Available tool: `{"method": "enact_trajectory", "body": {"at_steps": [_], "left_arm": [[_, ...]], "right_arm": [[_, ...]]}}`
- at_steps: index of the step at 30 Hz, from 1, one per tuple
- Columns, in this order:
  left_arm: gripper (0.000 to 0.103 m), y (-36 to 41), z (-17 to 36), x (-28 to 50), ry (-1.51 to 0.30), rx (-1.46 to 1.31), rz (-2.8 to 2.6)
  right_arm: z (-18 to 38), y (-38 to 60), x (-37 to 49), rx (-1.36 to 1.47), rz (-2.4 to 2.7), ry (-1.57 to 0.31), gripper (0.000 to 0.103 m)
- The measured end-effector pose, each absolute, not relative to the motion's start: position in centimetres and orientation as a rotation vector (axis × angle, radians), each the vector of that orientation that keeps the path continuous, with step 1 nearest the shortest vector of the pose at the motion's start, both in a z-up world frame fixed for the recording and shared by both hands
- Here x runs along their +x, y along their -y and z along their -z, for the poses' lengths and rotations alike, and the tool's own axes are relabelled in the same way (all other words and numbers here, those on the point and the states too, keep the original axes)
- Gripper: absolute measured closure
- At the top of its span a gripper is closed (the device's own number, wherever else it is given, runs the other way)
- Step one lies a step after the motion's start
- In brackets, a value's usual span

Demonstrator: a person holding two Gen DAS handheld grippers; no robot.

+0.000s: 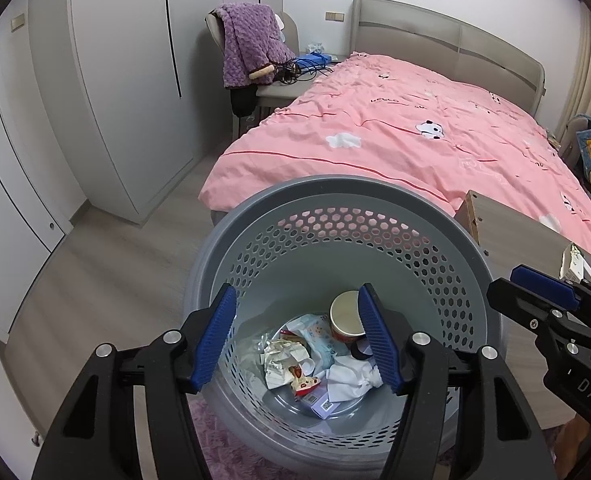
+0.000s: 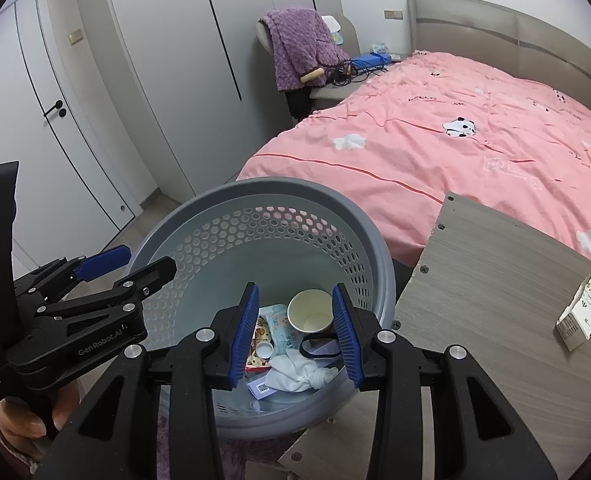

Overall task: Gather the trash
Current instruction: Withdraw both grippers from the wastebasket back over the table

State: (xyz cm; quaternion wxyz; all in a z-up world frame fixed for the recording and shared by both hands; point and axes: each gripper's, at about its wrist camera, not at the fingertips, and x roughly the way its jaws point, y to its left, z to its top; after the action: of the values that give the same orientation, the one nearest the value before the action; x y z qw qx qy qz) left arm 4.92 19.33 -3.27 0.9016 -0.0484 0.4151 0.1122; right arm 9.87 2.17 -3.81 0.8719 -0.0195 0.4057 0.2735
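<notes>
Both hand-held grippers, left [image 1: 297, 336] and right [image 2: 295, 332], are held wide apart and empty above the round grey perforated plastic bin [image 2: 303, 196]. Crumpled trash [image 1: 295, 360] and a paper cup [image 2: 310, 311] are seen directly below the fingers.

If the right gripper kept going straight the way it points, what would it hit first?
Probably the paper cup lying in the grey perforated basket; the open right gripper points into it, though depth is unclear.
</notes>
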Motion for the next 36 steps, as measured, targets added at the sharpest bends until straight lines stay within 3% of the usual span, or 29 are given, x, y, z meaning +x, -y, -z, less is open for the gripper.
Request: {"method": "enact_trajectory", "body": {"at_steps": [19,36], "left_arm": [[0.036,-17.0,2.4,4.1,-0.836,-0.066,-0.195],[0.034,-4.7,2.5,6.4,-0.843,0.012,0.091]], "right_arm": [[3.0,1.9,8.4,-0.014,-0.471,-0.810,0.053],[4.1,16.2,6.6,0.096,-0.160,-0.814,0.044]]}}
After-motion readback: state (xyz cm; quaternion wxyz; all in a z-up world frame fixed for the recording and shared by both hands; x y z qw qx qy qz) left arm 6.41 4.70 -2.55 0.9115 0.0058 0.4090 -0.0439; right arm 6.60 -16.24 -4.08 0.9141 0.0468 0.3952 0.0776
